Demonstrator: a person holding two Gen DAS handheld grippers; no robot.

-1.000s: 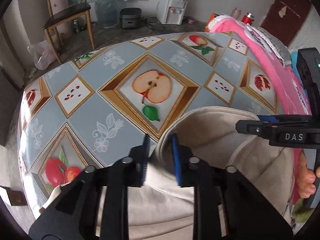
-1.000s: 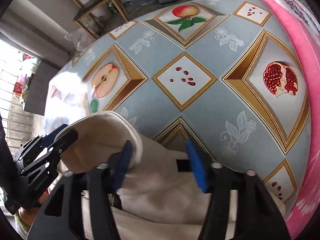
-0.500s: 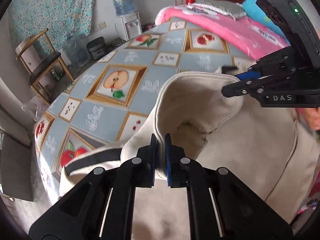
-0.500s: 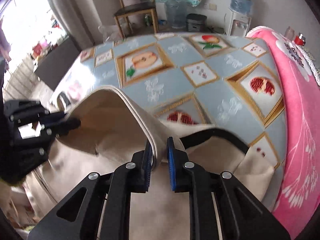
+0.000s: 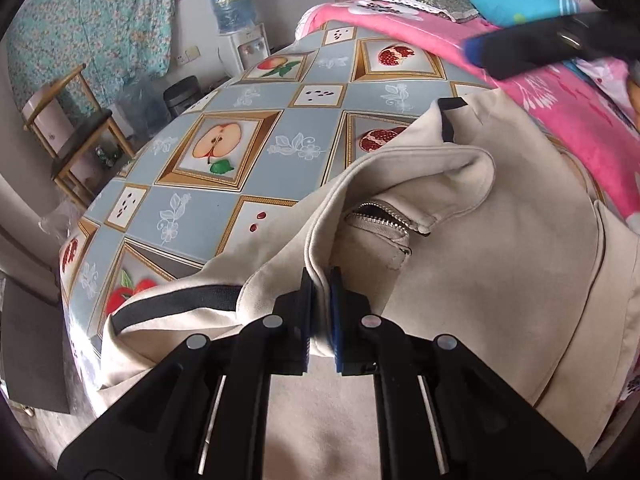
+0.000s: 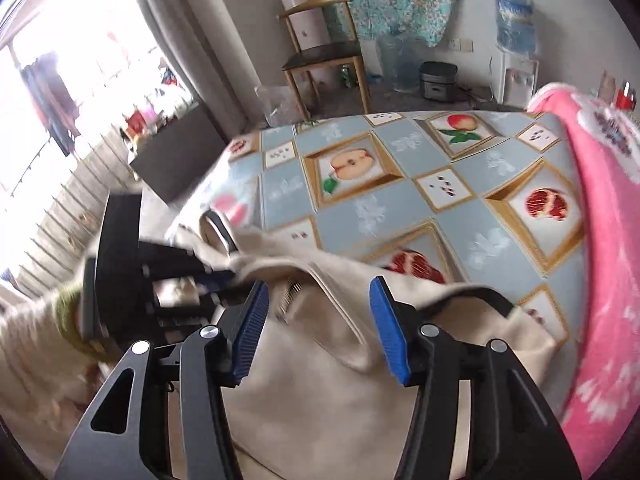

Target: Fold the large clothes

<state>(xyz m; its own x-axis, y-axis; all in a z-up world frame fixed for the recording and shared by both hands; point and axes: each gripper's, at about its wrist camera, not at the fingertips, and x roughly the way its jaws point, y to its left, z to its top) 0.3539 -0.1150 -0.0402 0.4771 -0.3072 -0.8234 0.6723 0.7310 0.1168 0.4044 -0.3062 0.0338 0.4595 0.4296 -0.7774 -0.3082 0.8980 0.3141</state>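
A soft cream jacket [image 5: 500,240] with a metal zipper is spread over the glossy fruit-patterned tablecloth [image 5: 240,152], lower right. Its collar edge is clamped in the left gripper [image 5: 320,308]. The right gripper [image 6: 316,320] is opening above the cloth, nothing pressed.

A table [image 5: 256,196] in a fruit-print cloth carries a cream jacket [image 5: 500,280] and a pink blanket [image 5: 576,120]

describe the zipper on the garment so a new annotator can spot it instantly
Start at the table with the fruit-print cloth; the cream jacket lies over its near end. Below the folded collar flap, just beyond the left gripper shut on the fabric edge, sits a short silver zipper. It is the only metal on the plain cloth.
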